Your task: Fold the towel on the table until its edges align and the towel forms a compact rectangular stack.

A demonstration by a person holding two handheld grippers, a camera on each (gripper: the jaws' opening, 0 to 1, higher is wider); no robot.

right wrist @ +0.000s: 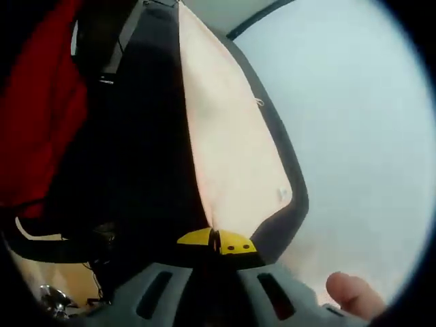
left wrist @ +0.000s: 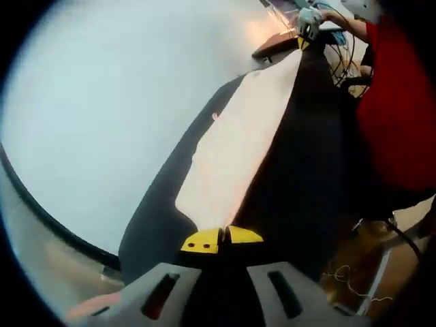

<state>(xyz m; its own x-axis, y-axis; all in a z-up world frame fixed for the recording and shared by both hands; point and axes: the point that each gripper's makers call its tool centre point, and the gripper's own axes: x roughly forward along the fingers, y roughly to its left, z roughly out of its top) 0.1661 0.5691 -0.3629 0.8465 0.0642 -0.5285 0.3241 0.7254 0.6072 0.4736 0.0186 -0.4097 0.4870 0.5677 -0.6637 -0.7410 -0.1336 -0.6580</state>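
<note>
A cream towel (left wrist: 235, 146) with a dark reverse side hangs stretched between my two grippers, lifted off the pale table (left wrist: 116, 116). In the left gripper view my left gripper (left wrist: 222, 240), yellow-tipped, is shut on one corner of the towel. At that view's far top the other gripper (left wrist: 308, 24) holds the opposite end. In the right gripper view my right gripper (right wrist: 216, 242) is shut on a corner of the towel (right wrist: 228, 146), which runs up and away from it, cream side toward the table (right wrist: 354, 129).
A person in a red top (left wrist: 398, 102) stands close on the towel's dark side, also red (right wrist: 37, 116) in the right gripper view. A fingertip (right wrist: 351, 293) shows by the right gripper. Cables and wooden floor (left wrist: 361, 272) lie below.
</note>
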